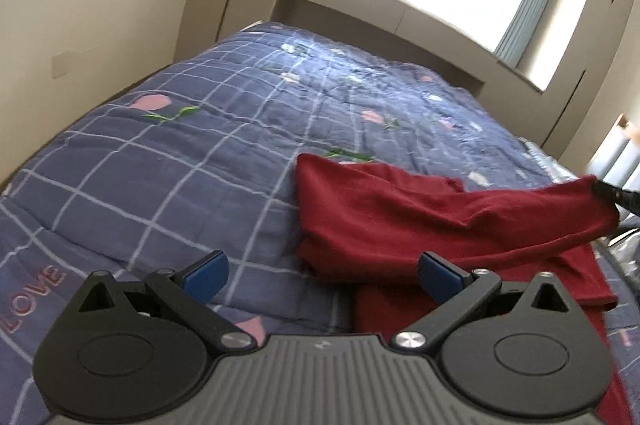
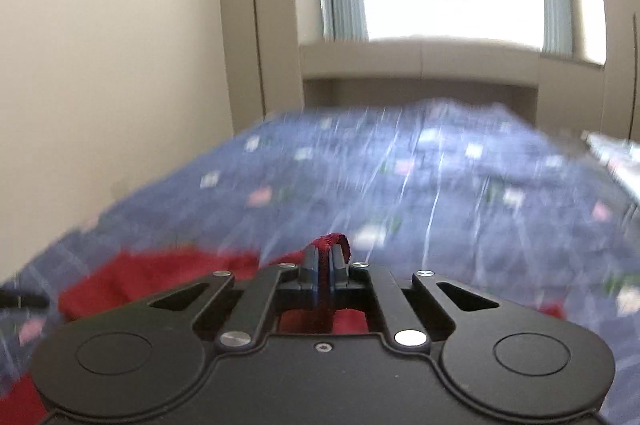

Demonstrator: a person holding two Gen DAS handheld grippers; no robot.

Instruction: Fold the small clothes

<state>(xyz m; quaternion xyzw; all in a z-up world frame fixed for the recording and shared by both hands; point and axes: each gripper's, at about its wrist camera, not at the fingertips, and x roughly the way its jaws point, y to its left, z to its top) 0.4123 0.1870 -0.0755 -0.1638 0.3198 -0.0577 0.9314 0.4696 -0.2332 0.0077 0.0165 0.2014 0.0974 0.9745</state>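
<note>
Red garment on the bed, one corner lifted.

We note a blue checked quilt (image 1: 168,161) covering the bed, with the red garment (image 1: 400,217) lying on its right side. The right gripper (image 2: 325,265) is clamped on a garment edge, raising it. The left gripper (image 1: 320,275) hangs above the cloth, fingers apart, holding nothing.

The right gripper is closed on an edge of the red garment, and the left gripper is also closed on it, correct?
Not quite. The left gripper has its jaws wide open and holds nothing, as the left wrist view shows. The right gripper is indeed closed on the red garment.
</note>
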